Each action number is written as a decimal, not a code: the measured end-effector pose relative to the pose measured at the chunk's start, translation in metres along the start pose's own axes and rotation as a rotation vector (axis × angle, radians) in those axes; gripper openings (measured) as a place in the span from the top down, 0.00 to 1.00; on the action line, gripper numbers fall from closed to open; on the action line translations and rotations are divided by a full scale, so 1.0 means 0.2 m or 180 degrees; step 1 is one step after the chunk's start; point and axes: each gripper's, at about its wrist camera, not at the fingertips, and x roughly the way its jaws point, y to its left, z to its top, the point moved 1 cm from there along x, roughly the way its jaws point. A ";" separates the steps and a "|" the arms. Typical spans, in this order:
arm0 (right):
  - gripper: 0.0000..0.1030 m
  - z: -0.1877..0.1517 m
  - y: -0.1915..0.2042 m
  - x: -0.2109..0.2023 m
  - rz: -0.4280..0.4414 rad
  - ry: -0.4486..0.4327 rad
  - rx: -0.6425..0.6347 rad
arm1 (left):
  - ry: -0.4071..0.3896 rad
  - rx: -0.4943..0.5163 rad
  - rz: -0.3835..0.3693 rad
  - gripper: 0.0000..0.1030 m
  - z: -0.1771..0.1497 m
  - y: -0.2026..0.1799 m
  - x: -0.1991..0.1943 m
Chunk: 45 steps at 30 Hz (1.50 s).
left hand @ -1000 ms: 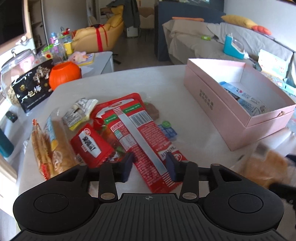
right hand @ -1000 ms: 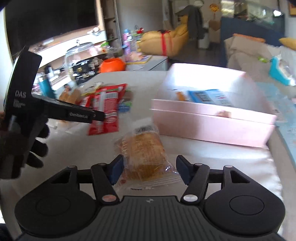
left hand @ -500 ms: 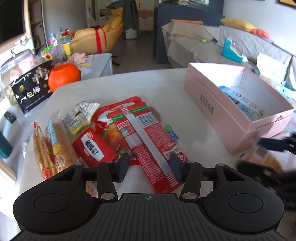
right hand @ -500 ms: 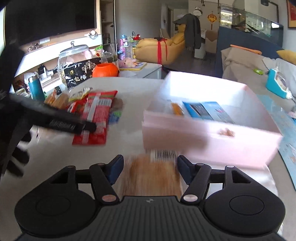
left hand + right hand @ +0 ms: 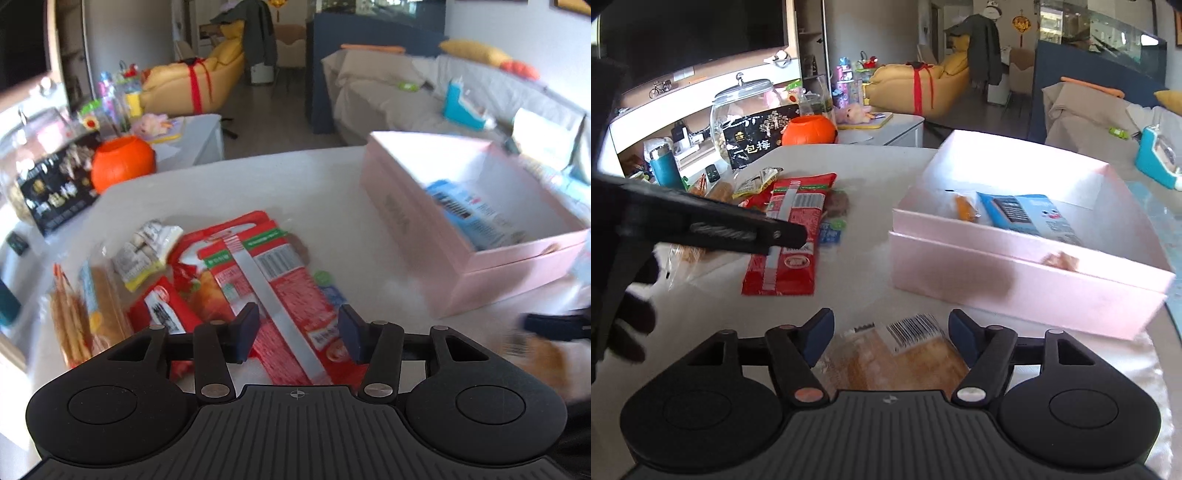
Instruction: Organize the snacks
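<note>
A pink box point(image 5: 413, 225) stands on the white table at the right, with a blue packet point(image 5: 469, 214) inside; it also shows in the right wrist view point(image 5: 1015, 273). A pile of snacks lies at the left: a long red packet point(image 5: 273, 280), a small red packet point(image 5: 162, 314), breadstick bags point(image 5: 85, 310). My left gripper point(image 5: 298, 334) is open and empty, just above the long red packet's near end. My right gripper point(image 5: 889, 338) is open around a wrapped bread bun point(image 5: 897, 354) lying on the table before the box. I cannot tell whether the pads touch it.
An orange pumpkin pot point(image 5: 122, 166) and a glass jar with a black label point(image 5: 746, 122) stand at the table's far left. A teal bottle point(image 5: 665, 166) stands beside them. The left gripper's body point(image 5: 701, 225) crosses the right wrist view. Sofas lie behind.
The right gripper has moved down and forward over the bun, which now lies between its fingers. The left gripper has shifted slightly nearer the long red packet. Both stay open.
</note>
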 end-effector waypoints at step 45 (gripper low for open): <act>0.17 -0.19 -0.16 -0.11 -0.0166 -0.0060 0.0340 | 0.0049 0.0466 -0.0251 0.64 -0.09 -0.14 -0.06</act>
